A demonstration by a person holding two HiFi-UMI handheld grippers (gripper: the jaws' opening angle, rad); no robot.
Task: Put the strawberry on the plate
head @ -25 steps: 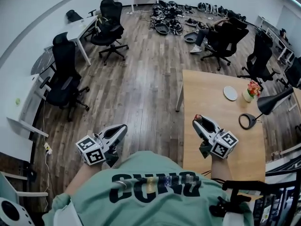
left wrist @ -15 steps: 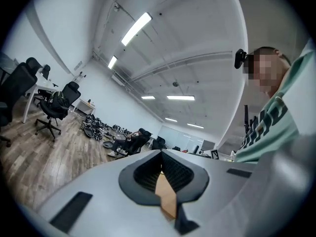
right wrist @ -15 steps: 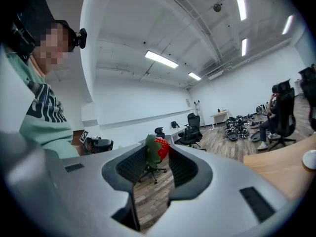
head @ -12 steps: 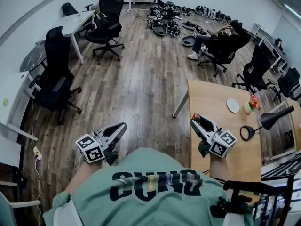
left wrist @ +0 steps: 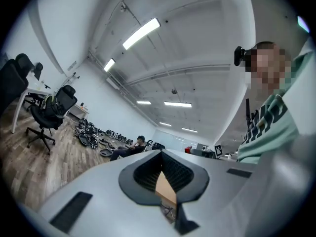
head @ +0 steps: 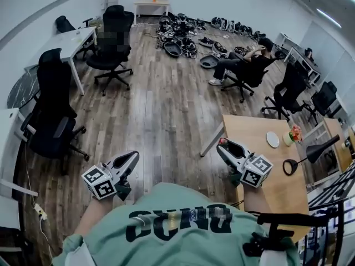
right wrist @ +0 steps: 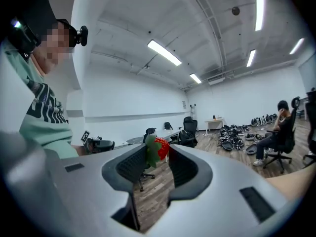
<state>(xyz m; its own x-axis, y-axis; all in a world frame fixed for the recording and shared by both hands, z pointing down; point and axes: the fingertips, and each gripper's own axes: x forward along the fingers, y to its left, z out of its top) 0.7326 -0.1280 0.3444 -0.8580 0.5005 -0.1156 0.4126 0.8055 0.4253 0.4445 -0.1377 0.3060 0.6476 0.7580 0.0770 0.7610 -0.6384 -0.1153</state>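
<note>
A red strawberry point(right wrist: 161, 148) with green leaves sits pinched between the tips of my right gripper point(right wrist: 159, 150). In the head view that gripper point(head: 224, 145) hovers over the near left corner of the wooden table point(head: 252, 131), with the strawberry point(head: 222, 142) showing red at its tip. The small white plate point(head: 272, 139) lies on the table, farther right and beyond the gripper. My left gripper point(head: 131, 158) hangs over the wood floor at the left, its jaws together and nothing in them; its own view shows the tips point(left wrist: 161, 154) meeting.
A flower vase point(head: 291, 134) and a black desk lamp point(head: 309, 152) stand on the table right of the plate. Black office chairs point(head: 52, 115) and white desks line the left. A seated person point(head: 244, 68) and gear on the floor point(head: 180, 29) are at the back.
The head view has swung, so the table and plate sit lower and farther right. Both grippers have drifted slightly left; the right one keeps the strawberry.
</note>
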